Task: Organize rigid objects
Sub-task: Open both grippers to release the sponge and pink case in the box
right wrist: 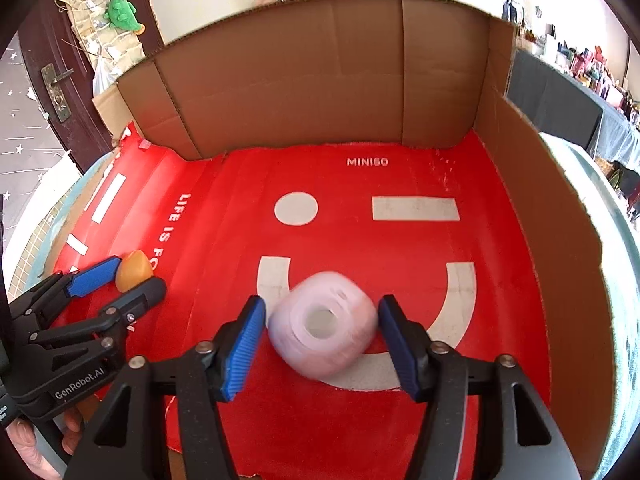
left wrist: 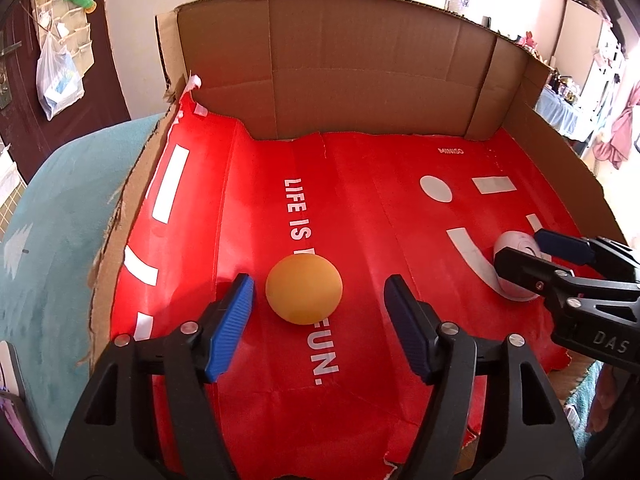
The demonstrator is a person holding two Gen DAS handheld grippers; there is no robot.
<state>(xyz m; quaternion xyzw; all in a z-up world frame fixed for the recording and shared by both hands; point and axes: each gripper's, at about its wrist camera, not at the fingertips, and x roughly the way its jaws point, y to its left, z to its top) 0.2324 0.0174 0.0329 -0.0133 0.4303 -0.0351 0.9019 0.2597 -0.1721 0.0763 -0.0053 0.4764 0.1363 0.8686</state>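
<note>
An orange ball (left wrist: 304, 290) lies on the red sheet (left wrist: 360, 208) inside the cardboard box, between the fingers of my open left gripper (left wrist: 318, 300), touching neither. It also shows in the right wrist view (right wrist: 134, 271), with the left gripper (right wrist: 124, 274) around it. A pale pink roll of tape (right wrist: 322, 326), blurred, sits between the fingers of my open right gripper (right wrist: 322, 332), with small gaps on both sides. In the left wrist view the roll (left wrist: 516, 268) sits at the right with the right gripper (left wrist: 532, 254) around it.
Cardboard walls (right wrist: 320, 80) close the box at the back and the right (right wrist: 552, 240). The left side is low and torn (left wrist: 120, 216), with a teal surface (left wrist: 52, 240) beyond it. The red sheet's front edge (right wrist: 280, 468) is ragged.
</note>
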